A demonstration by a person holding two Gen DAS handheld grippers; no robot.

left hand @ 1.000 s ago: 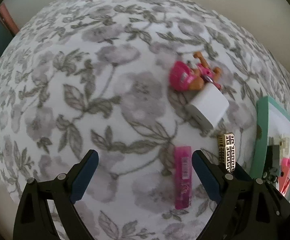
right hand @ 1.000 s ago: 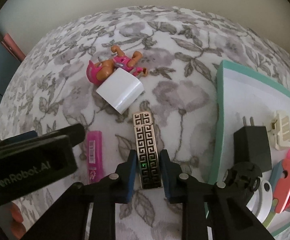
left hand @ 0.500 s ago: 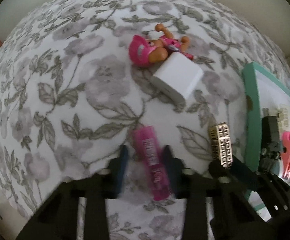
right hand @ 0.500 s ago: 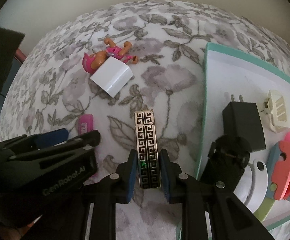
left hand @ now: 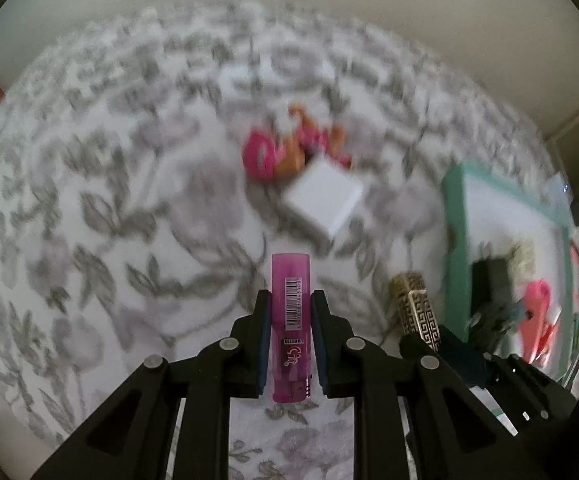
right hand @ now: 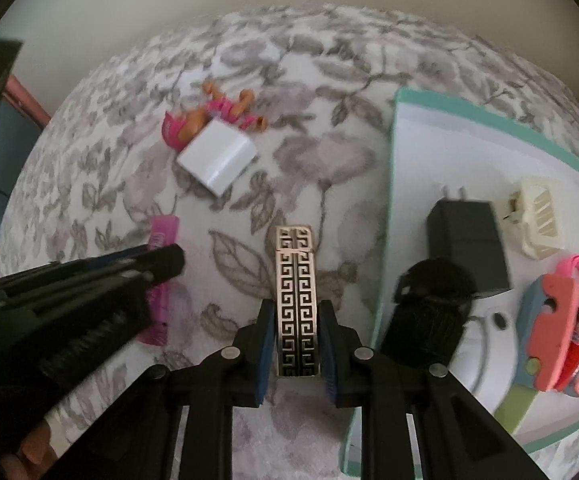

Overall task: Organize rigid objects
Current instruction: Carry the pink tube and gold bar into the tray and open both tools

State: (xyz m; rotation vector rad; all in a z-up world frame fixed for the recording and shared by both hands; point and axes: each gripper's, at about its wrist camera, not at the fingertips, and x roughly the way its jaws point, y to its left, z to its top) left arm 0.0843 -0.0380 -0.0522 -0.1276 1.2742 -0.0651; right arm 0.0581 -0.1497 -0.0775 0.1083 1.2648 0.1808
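**Two lighters, one in each pair of tongs**

On the left, the left gripper (left hand: 289,316) has just closed its jaws and now clamps the pink lighter (left hand: 290,312) between its blue pads; the lighter's long axis runs straight out along the fingers, its flat base pointing away and its metal-fitted head back toward the camera; it is translucent magenta with a white barcode label and small black print; it hangs above the floral cloth (left hand: 89,200), which is blurred in this view; further off on the cloth lie one doll (right hand: 209,120) with pink hair and one white block (right hand: 217,158), touching each other; to the right, the right gripper (right hand: 297,320) grips the patterned lighter (right hand: 297,300), jaws drawn narrow against its sides; this one also lies along the fingers, capped end pointing away; it is metallic with a black Greek-key pattern in two columns; rightmost sits one teal-rimmed tray (right hand: 389,184) holding one black plug adapter (right hand: 465,240), one cream plastic piece (right hand: 537,220), and a pink-and-coral item I cannot identify; two lighters in all.
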